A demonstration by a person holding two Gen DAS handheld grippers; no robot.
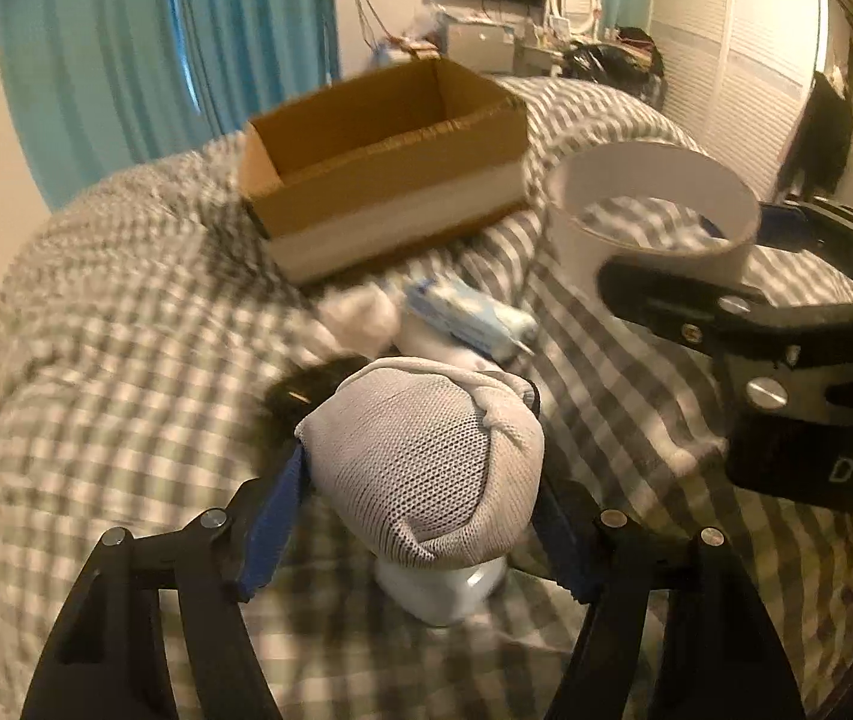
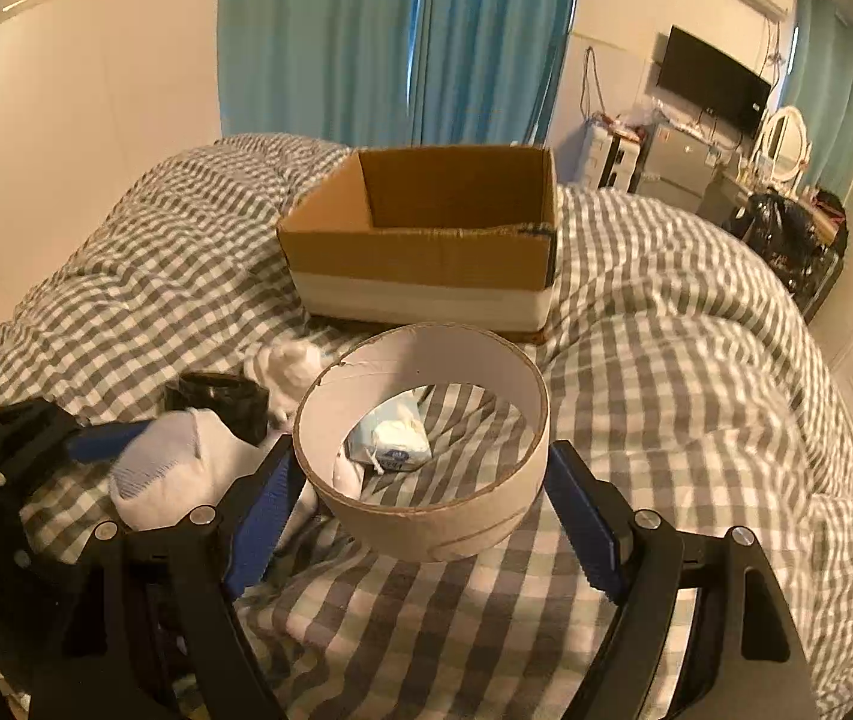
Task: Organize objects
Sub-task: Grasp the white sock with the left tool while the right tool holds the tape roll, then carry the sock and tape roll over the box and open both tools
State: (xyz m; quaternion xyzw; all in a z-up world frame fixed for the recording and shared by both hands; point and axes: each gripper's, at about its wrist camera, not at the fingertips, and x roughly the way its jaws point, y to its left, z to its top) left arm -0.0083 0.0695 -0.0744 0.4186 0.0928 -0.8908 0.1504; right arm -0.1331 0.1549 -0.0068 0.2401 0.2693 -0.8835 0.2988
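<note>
Cardboard box point(image 2: 426, 240) ahead of your fingers looks empty: left gripper point(image 1: 420, 516) clamps the rolled sock point(image 1: 426, 456), right gripper point(image 2: 420, 510) the white ring point(image 2: 426, 450); the tissue pack point(image 1: 474, 318) and other pieces remain on the bed point(image 2: 666, 360).

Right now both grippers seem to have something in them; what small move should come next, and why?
Probably carry the rolled sock forward over the open cardboard box and release it. The left gripper already clamps it above the checked duvet, the box looks empty, and the right gripper is busy holding the white ring.
</note>
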